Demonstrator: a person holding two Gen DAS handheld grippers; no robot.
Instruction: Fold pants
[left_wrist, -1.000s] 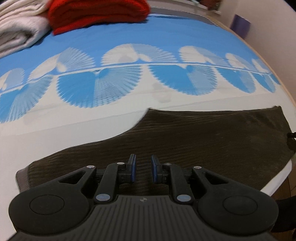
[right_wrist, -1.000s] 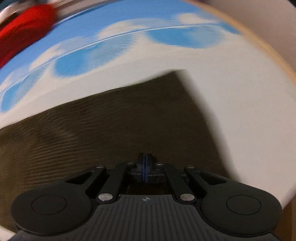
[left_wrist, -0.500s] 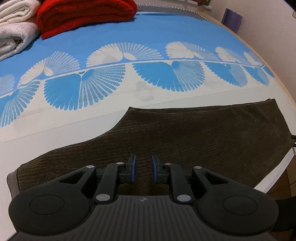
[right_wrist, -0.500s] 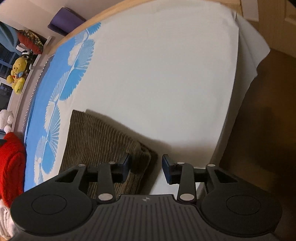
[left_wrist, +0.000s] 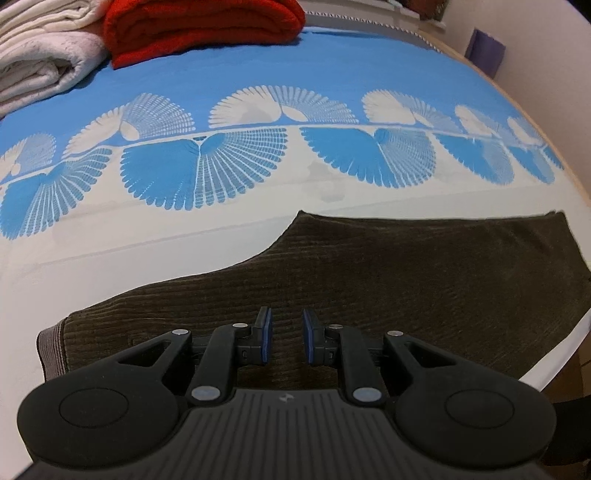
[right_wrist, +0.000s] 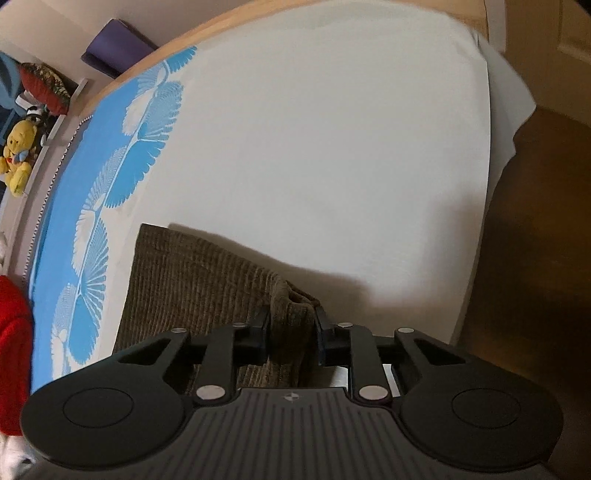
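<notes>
Right gripper (right_wrist: 291, 334) now rolled toward the pants (right_wrist: 192, 280) end, fingers closing around a raised corduroy fold, left gripper (left_wrist: 284, 341) fingers slightly parted, gripping nothing, bed (left_wrist: 147, 236) beneath.

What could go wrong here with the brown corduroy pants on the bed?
1. The right tool is closing on a bunched hem corner of the brown corduroy pants; it may catch only some of the layers, so the fold would drag unevenly.
2. That corner lies near the bed's edge, so a slip could drop fabric off the side.
3. The left tool hovers open over the pants, pinning nothing, so the pants could slide.
</notes>
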